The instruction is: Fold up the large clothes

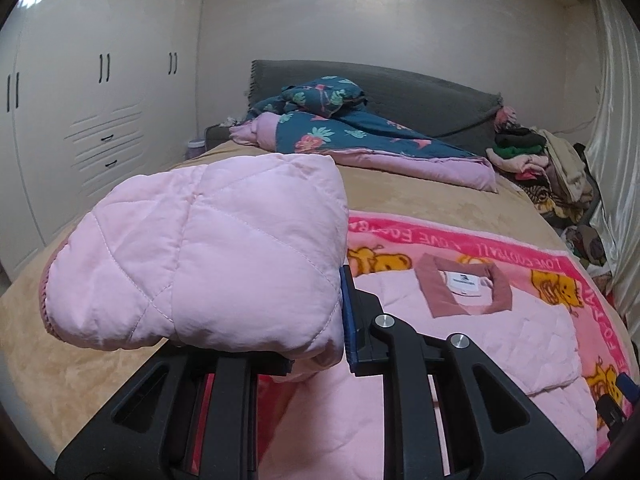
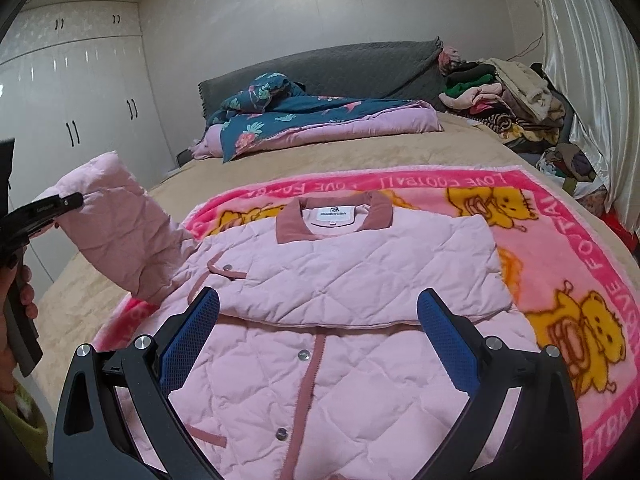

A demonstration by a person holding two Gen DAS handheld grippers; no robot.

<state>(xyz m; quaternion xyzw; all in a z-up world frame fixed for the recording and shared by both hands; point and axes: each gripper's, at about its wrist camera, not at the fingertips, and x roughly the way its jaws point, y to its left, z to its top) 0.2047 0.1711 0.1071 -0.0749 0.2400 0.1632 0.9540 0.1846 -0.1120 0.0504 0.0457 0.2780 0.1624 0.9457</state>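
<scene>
Pink quilted jacket (image 2: 344, 320) lies flat, front up, on a pink cartoon blanket (image 2: 560, 248) spread over the bed (image 2: 360, 156). Long axis runs toward the headboard, collar (image 2: 332, 216) at the far end; hem cut off at the frame bottom. Left claw (image 2: 60, 204) is clamped on the jacket's sleeve (image 1: 200, 260), lifted clear of the bed beside the body. Sleeve hides its near finger. Right claw (image 2: 320, 340) hovers over the button placket, jaws spread wide, holding nothing.
</scene>
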